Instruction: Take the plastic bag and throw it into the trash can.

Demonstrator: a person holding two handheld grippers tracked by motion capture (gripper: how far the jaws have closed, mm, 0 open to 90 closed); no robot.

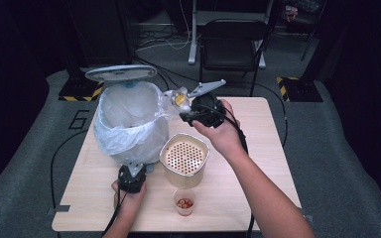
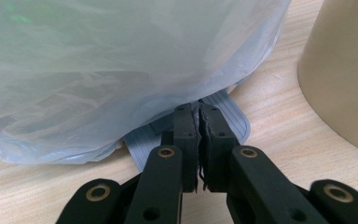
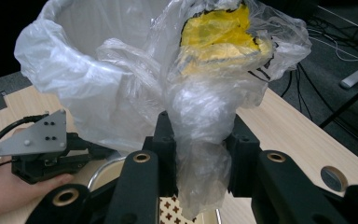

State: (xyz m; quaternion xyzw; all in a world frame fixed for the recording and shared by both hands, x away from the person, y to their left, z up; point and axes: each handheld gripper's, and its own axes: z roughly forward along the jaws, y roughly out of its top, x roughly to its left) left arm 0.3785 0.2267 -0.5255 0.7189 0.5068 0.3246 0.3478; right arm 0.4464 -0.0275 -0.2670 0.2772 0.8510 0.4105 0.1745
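A pedal bin (image 1: 129,121) lined with a white plastic bag stands at the table's back left, its lid (image 1: 121,73) raised. My left gripper (image 1: 133,171) is at the bin's foot. Its jaws are shut, with the tips (image 2: 199,109) resting on the grey ribbed pedal (image 2: 142,144) under the liner (image 2: 121,70). My right gripper (image 1: 184,115) is held up beside the bin's right rim. It is shut (image 3: 200,135) on the neck of a clear plastic bag (image 3: 214,70) that holds something yellow (image 1: 179,98). The bin's open mouth (image 3: 98,18) lies just behind that bag.
A beige container (image 1: 184,158) with a perforated top stands mid-table, right of the left gripper. A small cup (image 1: 184,202) with red pieces sits near the front edge. A black chair (image 1: 230,37) stands behind the table. The left gripper (image 3: 42,149) and its hand lie low at the left.
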